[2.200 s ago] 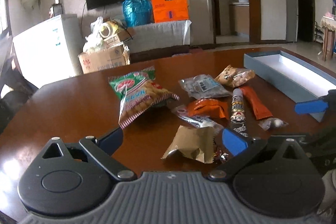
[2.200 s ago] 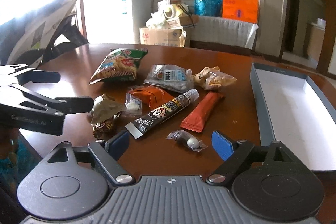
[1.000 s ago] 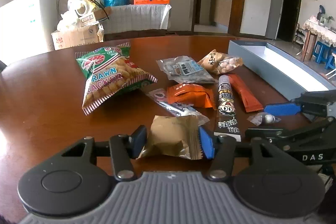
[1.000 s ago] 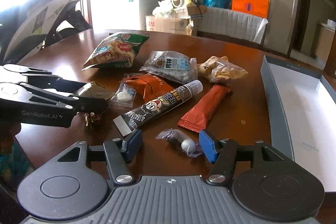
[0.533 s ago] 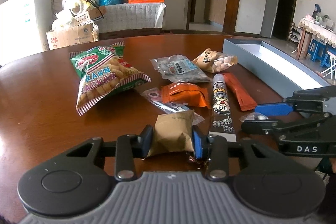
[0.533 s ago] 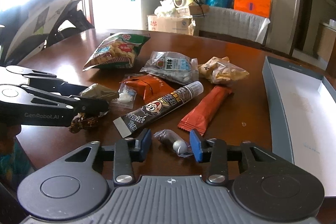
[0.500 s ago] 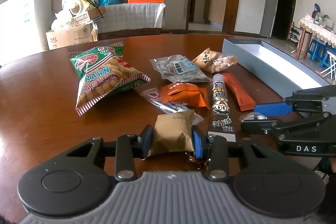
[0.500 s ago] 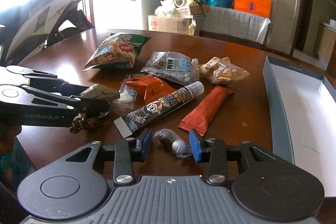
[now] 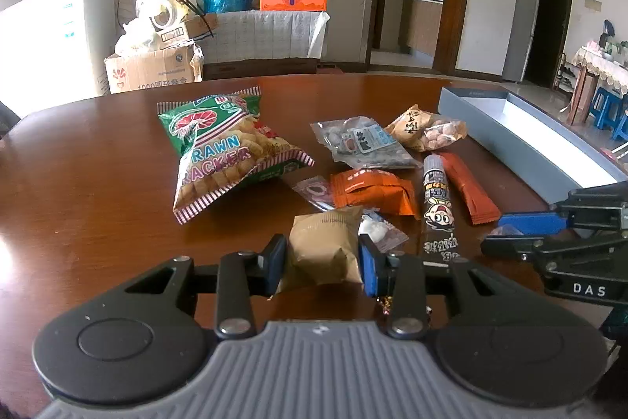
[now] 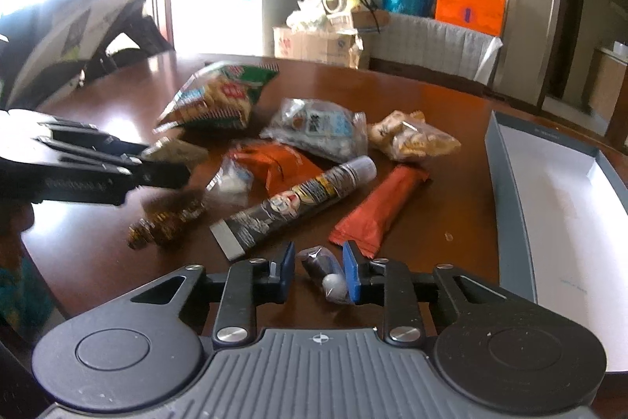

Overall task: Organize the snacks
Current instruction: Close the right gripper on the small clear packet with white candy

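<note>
Snacks mid-sort: the left hand-held gripper (image 9: 321,264) is clamped on a tan paper-wrapped packet (image 9: 324,248), while the right hand-held gripper (image 10: 317,273) has narrowed around a small clear-wrapped candy (image 10: 327,271), its right pad touching the wrapper and a sliver of gap showing at the left pad, so whether the grip is complete cannot be told. Both pickups appear made or nearly made; the next move likely calls for carrying each piece to the grey box (image 10: 506,191) lying to the right of the right hand-held gripper. That box looks empty, its white floor bare. Ahead of both tools on the worktop (image 9: 98,183) lie a prawn cracker bag (image 9: 223,152), an orange pouch (image 9: 373,189), a dark printed tube (image 10: 294,205), a red-orange stick pack (image 10: 382,209) and two clear bags of nuts and sweets.
</note>
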